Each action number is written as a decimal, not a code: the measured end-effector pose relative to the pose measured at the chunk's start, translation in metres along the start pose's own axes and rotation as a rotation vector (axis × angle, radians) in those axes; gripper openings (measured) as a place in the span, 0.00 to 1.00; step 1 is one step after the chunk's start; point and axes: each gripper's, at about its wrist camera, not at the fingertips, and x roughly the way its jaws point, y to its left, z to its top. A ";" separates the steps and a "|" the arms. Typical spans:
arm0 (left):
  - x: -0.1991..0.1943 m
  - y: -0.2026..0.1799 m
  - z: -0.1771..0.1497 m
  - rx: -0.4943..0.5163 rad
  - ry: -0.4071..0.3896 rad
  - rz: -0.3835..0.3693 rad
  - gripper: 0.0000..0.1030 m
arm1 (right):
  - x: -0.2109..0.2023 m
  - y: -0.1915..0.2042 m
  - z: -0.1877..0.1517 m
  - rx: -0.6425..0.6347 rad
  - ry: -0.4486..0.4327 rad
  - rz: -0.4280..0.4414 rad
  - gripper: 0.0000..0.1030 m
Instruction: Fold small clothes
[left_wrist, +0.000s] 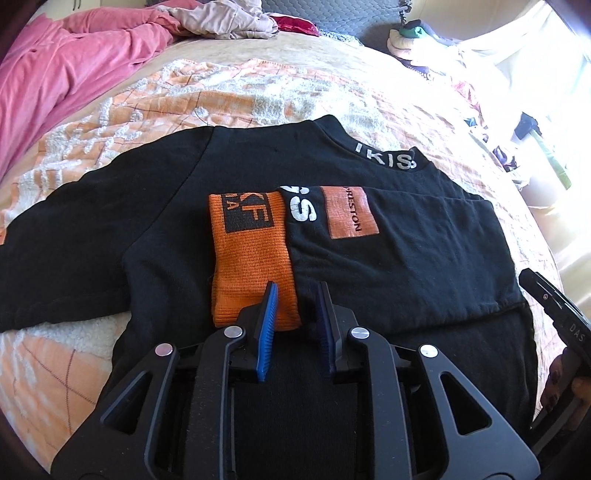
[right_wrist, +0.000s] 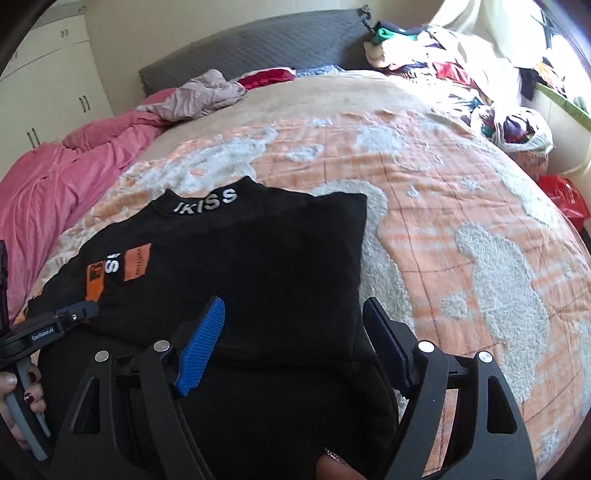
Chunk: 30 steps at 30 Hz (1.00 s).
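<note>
With left gripper (left_wrist: 295, 299) and right gripper (right_wrist: 295, 317) both apart over the black top (left_wrist: 166, 206), we should pinch its hem evenly.

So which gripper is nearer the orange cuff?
Left. The left gripper sits right at the orange cuff, jaws narrowly apart. The right gripper is over the sweater's opposite side, jaws wide.

Daylight enters from the window side, right of the black shirt (left_wrist: 258, 177), bleaching that edge of both views to white glare. The shirt's dark folds lose detail in the right wrist view. Fisheye curvature bows the bed (right_wrist: 461, 206); corners vignette black. Focus is sharp centrally, softer toward the rims.
</note>
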 end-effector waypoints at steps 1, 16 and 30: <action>-0.002 0.000 0.000 -0.004 -0.003 -0.004 0.15 | -0.001 0.002 0.000 -0.006 -0.003 0.003 0.74; -0.028 0.018 -0.001 -0.030 -0.042 -0.021 0.33 | -0.015 0.022 -0.003 -0.037 -0.048 0.036 0.92; -0.048 0.042 -0.009 -0.036 -0.083 0.010 0.80 | -0.035 0.036 -0.002 -0.059 -0.128 0.113 0.95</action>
